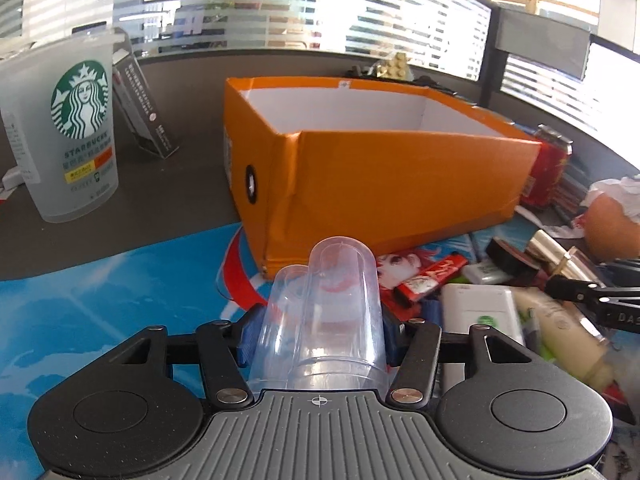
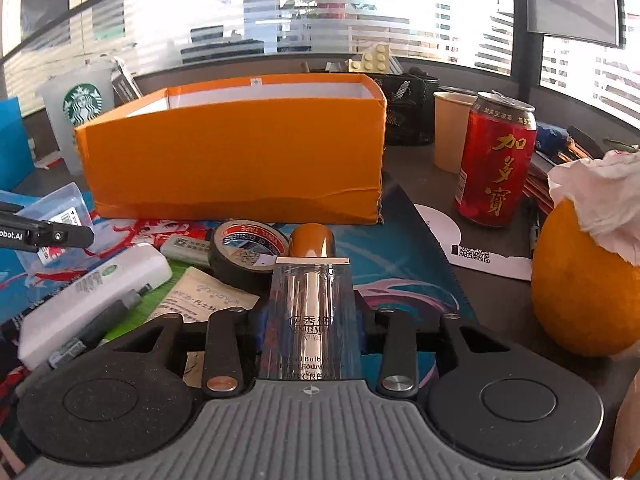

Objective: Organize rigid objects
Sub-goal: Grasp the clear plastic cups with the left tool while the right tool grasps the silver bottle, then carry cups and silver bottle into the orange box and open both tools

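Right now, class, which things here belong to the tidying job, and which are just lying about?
In the job:
- clear plastic container, held by left gripper
- cosmetic bottle, held by right gripper
- orange box

Lying about:
- Starbucks cup
- red can
- orange fruit
- tape roll
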A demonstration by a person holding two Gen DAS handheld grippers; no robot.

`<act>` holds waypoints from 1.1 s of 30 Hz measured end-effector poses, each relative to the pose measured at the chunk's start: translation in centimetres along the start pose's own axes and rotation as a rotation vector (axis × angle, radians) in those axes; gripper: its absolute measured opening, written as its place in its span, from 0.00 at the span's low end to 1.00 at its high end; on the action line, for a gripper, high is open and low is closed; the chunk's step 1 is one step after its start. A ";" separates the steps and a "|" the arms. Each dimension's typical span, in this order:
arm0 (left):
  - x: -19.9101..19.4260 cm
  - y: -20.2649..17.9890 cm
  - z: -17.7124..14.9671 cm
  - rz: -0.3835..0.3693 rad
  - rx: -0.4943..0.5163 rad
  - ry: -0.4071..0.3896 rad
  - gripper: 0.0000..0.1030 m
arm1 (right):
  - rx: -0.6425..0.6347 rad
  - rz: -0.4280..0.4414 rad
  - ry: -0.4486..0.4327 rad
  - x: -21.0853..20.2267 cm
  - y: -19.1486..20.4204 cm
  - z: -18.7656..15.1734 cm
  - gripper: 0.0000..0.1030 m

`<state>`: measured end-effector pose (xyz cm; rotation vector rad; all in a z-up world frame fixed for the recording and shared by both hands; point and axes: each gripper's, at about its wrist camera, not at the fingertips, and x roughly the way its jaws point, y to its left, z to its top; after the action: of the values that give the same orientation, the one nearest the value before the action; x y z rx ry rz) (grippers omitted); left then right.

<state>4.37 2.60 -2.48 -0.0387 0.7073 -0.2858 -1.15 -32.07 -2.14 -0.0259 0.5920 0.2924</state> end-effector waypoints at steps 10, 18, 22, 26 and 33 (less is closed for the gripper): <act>-4.4 -2.1 2.8 -0.057 0.077 -0.112 0.53 | -0.015 0.056 -0.089 -3.1 0.9 2.4 0.34; -5.8 -2.6 9.1 -0.042 0.126 -0.201 0.53 | -0.055 0.116 -0.229 -4.4 1.2 8.7 0.34; -4.7 -2.4 12.6 -0.020 0.115 -0.213 0.53 | -0.062 0.136 -0.262 -3.4 0.9 12.4 0.34; -2.9 -2.5 15.6 0.022 0.116 -0.207 0.53 | -0.045 0.154 -0.247 -1.1 0.5 16.0 0.34; 4.7 -1.7 17.7 0.015 0.017 -0.013 0.53 | -0.041 0.157 -0.084 5.8 0.5 19.9 0.34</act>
<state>18.80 -1.39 8.24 -0.0191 0.6915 -0.2772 14.15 -27.88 11.19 -0.0064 0.5050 0.4554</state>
